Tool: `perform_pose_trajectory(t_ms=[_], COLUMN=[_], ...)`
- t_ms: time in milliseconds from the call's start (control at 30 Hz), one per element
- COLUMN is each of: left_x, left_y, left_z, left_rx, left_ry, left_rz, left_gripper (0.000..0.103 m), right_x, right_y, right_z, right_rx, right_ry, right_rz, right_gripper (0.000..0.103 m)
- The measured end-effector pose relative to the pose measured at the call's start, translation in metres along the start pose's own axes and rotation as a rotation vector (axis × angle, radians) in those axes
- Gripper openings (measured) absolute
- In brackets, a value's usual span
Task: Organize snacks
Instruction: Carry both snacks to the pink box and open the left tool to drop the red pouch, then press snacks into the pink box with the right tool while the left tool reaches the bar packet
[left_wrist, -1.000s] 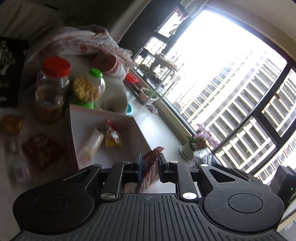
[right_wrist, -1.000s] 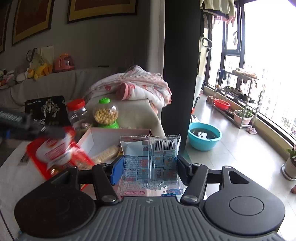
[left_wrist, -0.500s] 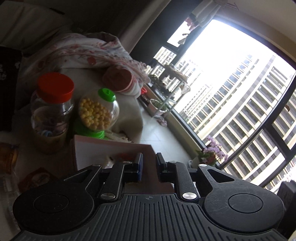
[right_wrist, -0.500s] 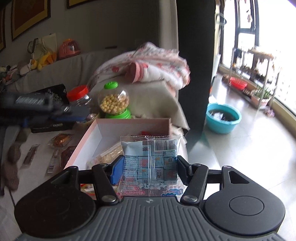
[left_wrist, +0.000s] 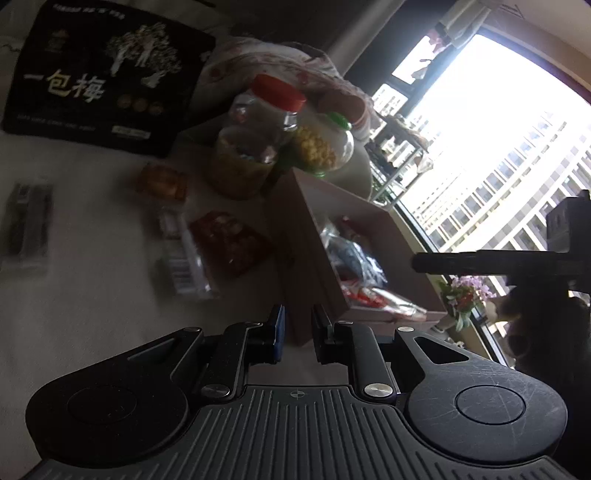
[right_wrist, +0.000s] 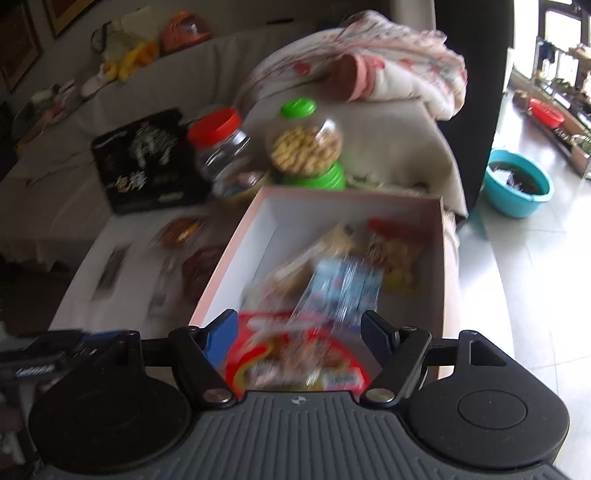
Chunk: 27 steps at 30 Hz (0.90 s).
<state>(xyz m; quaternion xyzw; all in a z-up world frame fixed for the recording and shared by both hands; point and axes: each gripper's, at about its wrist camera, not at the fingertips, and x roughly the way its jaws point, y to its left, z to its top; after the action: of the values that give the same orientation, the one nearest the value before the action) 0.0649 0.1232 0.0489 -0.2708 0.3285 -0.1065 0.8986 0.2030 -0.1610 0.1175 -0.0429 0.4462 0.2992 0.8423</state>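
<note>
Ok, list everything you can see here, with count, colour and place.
box: one, pink outside, white inside, table's right side
blue packet: one, blurred, in box past the right claw
red packet: one, box's near end
other packets in box: several, blurred
red-lidded jar: one, clear, behind box
green-capped jar: one, yellow snacks inside
black pouch: one, table's far left
loose packets: several, left of box
blanket: one, floral
basin: one, teal, floor
left claw: shut, empty
right claw: open
</note>
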Motion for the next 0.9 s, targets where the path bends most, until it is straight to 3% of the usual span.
perform_pose_trajectory(t_ms=[133,300,367,433,500,600,733,900], left_x=[0.000,0.001,-0.003,-0.006,-0.008,-0.010,-0.012,-0.015], left_y=[0.021,0.027,0.027,0.025,0.023,0.021,0.025,0.030], left_z=[-0.017,-0.028,-0.029,-0.028,-0.028,-0.030,-0.034,-0.038], left_rx=[-0.049,-0.055,-0.054,-0.052,-0.050,-0.050,-0.065,-0.079], left_ry=[0.019,0.035,0.029,0.022,0.018,0.019,0.023,0.028], left_rz=[0.011,0.030,0.028,0.026,0.022,0.016,0.023,0.036], left_gripper=[0.018,0.018,0.019,0.018,0.018,0.018,0.018,0.018], right_x=[-0.008,-0.024,-0.025,-0.017,-0.010,-0.005,0.013,0.055], right_y=[0.002,0.022,0.038,0.053,0.063,0.063,0.048,0.024], right_z=[-0.022,-0.043,-0.049,-0.051,-0.050,-0.041,-0.023,-0.011], right_rx=[0.042,-0.035,-0.109,-0.180,-0.256,-0.253,-0.208,-0.118], right_ry=[0.029,-0.071,-0.078,-0.051,-0.047,-0.069,-0.050,0.062], right_rz=[-0.038,-0.090,-0.124,-0.160,-0.191,-0.195,-0.223,-0.228], right_gripper=[0.075,0.073,0.064,0.045,0.043,0.029,0.025,0.021])
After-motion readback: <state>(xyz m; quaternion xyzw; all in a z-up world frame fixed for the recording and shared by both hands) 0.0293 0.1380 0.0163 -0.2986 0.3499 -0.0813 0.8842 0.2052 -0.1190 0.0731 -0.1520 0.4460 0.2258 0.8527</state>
